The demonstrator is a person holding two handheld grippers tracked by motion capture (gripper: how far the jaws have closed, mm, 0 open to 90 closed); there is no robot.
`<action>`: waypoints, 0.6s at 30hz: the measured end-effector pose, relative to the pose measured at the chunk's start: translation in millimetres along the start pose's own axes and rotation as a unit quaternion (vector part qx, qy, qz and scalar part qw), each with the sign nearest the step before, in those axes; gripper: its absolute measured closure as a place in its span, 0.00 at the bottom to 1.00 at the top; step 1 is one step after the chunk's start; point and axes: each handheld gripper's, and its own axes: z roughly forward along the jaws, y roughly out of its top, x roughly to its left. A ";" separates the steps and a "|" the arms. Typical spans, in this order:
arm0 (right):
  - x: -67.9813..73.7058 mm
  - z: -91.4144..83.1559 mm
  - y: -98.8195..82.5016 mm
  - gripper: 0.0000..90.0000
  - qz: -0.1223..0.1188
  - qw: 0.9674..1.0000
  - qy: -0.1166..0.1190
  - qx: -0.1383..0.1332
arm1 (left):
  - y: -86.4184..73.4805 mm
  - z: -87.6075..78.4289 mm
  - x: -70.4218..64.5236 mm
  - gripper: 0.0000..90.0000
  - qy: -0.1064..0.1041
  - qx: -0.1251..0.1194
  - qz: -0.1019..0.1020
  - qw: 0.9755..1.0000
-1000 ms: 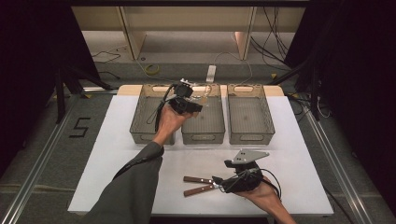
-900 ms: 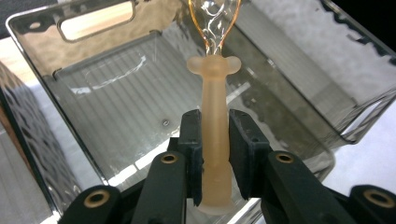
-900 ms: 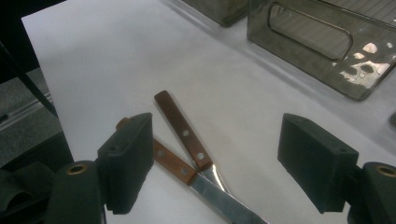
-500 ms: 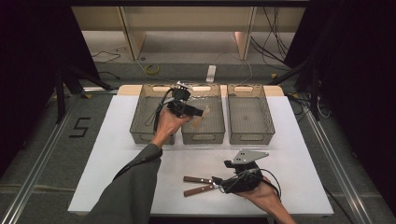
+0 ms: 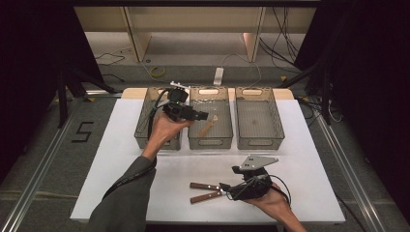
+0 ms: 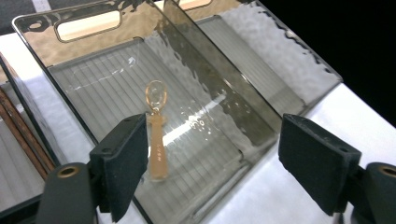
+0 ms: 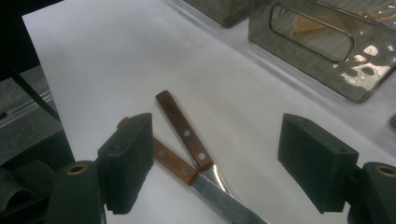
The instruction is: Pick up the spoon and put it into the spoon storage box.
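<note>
Spoon now loose in middle bin, left claw newly spread.

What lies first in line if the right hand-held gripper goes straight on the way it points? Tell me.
Most likely the two wooden-handled knives: they lie on the white table just ahead of the right hand-held gripper, between its open jaws. Depth is hard to judge.

The middle bin looked like smoky clear plastic, glossy, with a ribbed floor and rippled walls, and the spoon in it was translucent amber plastic. Both knives had brown wooden handles with metal rivets and shiny steel blades. They lay on the counter, covered matt white, and the claw pads looked matt black and slightly rough.
</note>
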 end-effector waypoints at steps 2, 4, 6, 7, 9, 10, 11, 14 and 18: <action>-0.3 -1.0 0.1 0.30 -0.001 1.000 0.001 0.000 | -9.8 -6.5 1.9 0.26 -0.004 -0.005 -0.003 1.000; -1.3 -0.9 -0.2 0.30 -0.002 1.000 0.002 -0.001 | -20.9 -14.4 4.3 0.25 -0.010 -0.016 0.000 1.000; -1.4 -0.8 -0.3 0.30 0.000 1.000 0.004 0.001 | -34.3 -23.2 5.7 0.25 -0.027 -0.032 0.002 0.999; -1.2 -0.8 -0.3 0.30 -0.001 1.000 0.006 0.002 | -41.7 -25.6 6.0 0.25 -0.040 -0.041 -0.004 0.998; -0.9 0.4 0.0 0.30 -0.005 1.000 0.012 0.007 | -51.2 -27.5 4.8 0.26 -0.037 -0.022 0.013 0.999; 0.0 0.9 0.1 0.30 -0.006 1.000 0.011 0.006 | -55.6 -29.7 3.4 0.25 -0.021 -0.025 0.025 0.999; 0.3 1.0 0.0 0.30 -0.009 1.000 0.012 0.008 | -59.7 -31.9 3.5 0.25 -0.022 -0.029 0.027 0.999; 2.6 1.5 0.4 0.30 -0.013 1.000 0.013 0.009 | -70.4 -36.5 4.0 0.24 -0.024 -0.038 0.019 0.999; 4.3 2.1 0.0 0.30 -0.019 1.000 0.015 0.013 | -79.4 -39.7 -3.5 0.21 -0.013 -0.034 0.038 0.999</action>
